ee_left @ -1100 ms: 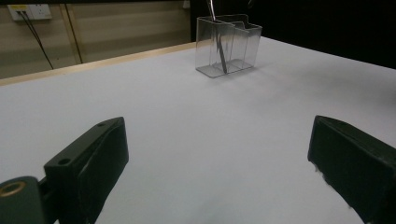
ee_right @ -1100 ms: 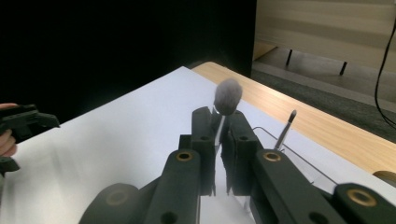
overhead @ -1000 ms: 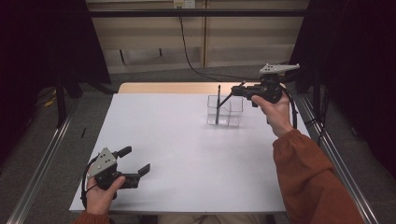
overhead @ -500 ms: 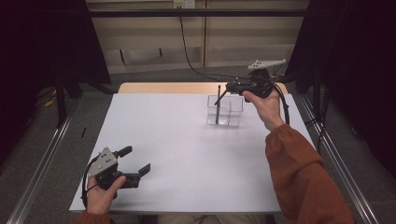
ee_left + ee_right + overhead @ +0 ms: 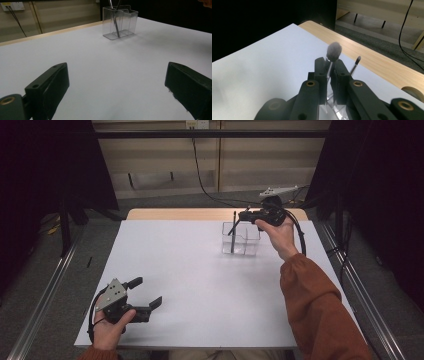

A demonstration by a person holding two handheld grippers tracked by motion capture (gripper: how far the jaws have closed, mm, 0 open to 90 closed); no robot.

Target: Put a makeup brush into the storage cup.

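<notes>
White counter (image 5: 200,285) carries clear holder (image 5: 241,239) near far right edge. Right gripper (image 5: 243,215) above holder, jaws clamped on makeup brush (image 5: 333,53), bristle head up. Second brush (image 5: 233,226) stands in holder. Left gripper (image 5: 148,292) at near left corner, jaws wide apart, nothing between.

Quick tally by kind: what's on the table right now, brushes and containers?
Brushes: 2, one fluffy-headed brush gripped in the right claw, one slim brush standing in the holder.
Clear holders: 1.
Total: 3.
</notes>
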